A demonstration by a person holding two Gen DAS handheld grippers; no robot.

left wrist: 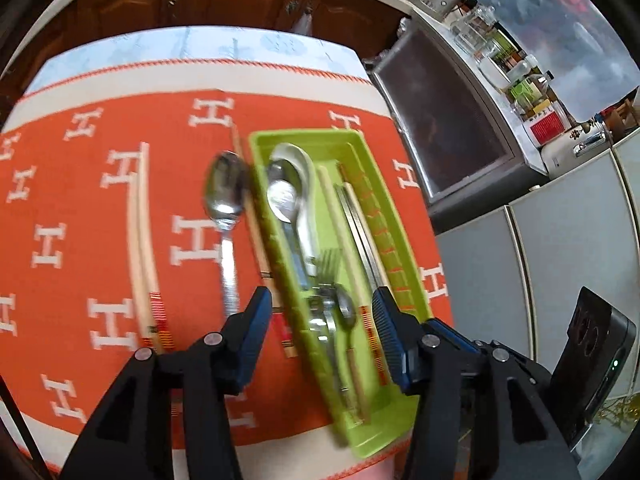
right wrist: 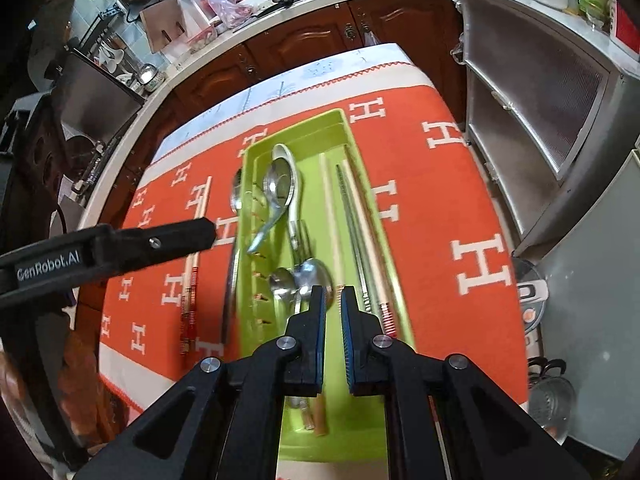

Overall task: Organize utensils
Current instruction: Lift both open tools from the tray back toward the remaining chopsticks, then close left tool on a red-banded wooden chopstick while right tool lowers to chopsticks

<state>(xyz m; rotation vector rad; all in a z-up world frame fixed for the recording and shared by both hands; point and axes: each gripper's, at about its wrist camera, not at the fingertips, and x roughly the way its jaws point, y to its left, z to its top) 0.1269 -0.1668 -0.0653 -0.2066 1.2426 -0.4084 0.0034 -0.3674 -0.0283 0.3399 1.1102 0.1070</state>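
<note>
A green utensil tray (left wrist: 362, 142) (right wrist: 332, 120) lies on the orange cloth and holds spoons, a fork and several chopsticks. A steel spoon (left wrist: 225, 196) (right wrist: 236, 200) lies on the cloth just left of the tray, with one chopstick (left wrist: 260, 256) between them. A pair of cream chopsticks (left wrist: 141, 240) (right wrist: 192, 264) lies farther left. My left gripper (left wrist: 320, 304) is open and empty above the tray's near end. My right gripper (right wrist: 333, 294) hovers over the tray with its jaws nearly closed and nothing between them.
The table has an orange cloth with white H marks (left wrist: 80, 208) (right wrist: 460, 208). Metal cabinets (left wrist: 448, 120) (right wrist: 532, 100) stand close on the right. Brown kitchen cupboards (left wrist: 224, 0) and a cluttered counter (right wrist: 240, 4) lie beyond the far edge.
</note>
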